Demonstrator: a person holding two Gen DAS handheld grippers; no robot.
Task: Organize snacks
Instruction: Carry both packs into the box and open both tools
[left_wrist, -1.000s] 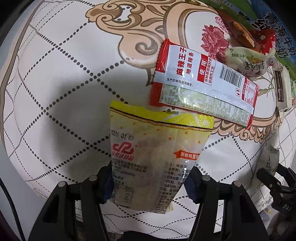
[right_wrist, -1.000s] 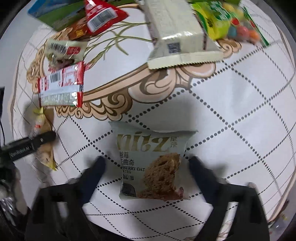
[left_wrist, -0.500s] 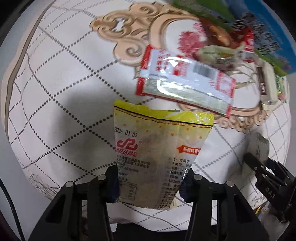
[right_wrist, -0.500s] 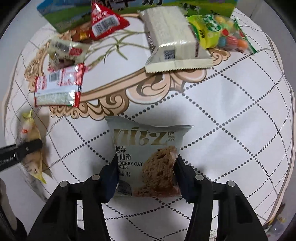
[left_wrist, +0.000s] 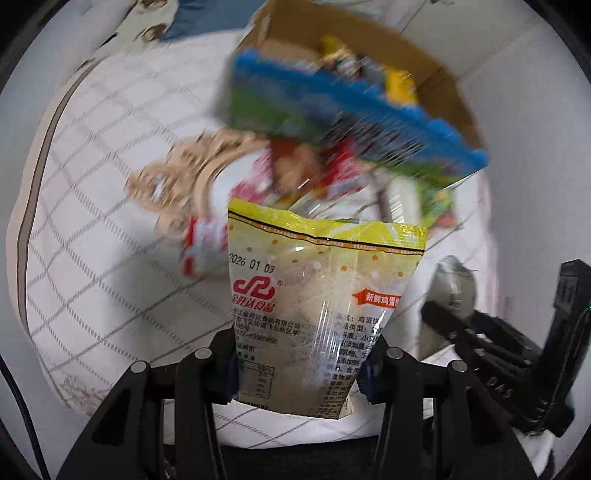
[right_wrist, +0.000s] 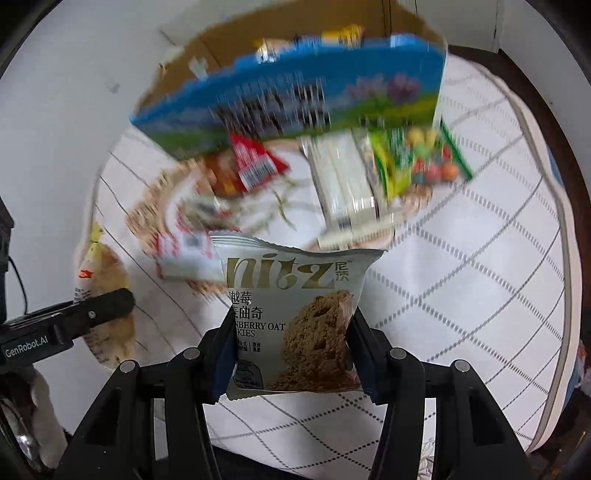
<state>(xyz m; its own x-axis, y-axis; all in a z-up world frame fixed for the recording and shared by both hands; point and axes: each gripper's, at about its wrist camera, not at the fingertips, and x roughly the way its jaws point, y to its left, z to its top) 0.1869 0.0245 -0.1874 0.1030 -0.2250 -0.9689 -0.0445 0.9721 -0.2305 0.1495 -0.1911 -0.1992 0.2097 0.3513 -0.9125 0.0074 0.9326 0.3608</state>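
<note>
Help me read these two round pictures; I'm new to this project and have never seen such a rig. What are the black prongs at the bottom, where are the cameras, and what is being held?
There is no robot arm. A person holds a two-finger gripper in each hand, and a fisheye camera on each looks forward along its fingers, so the pictures come out round.

In the left wrist view, the left gripper is shut on a yellow cracker bag. In the right wrist view, the right gripper is shut on a grey oat cookie packet. Each gripper also shows at the edge of the other's picture.

Below lies a white tablecloth with a check pattern, carrying more snacks: a red packet, a pale long pack and a green candy bag. Behind them stands a blue and green box, blurred, in front of a cardboard box holding other snacks.
</note>
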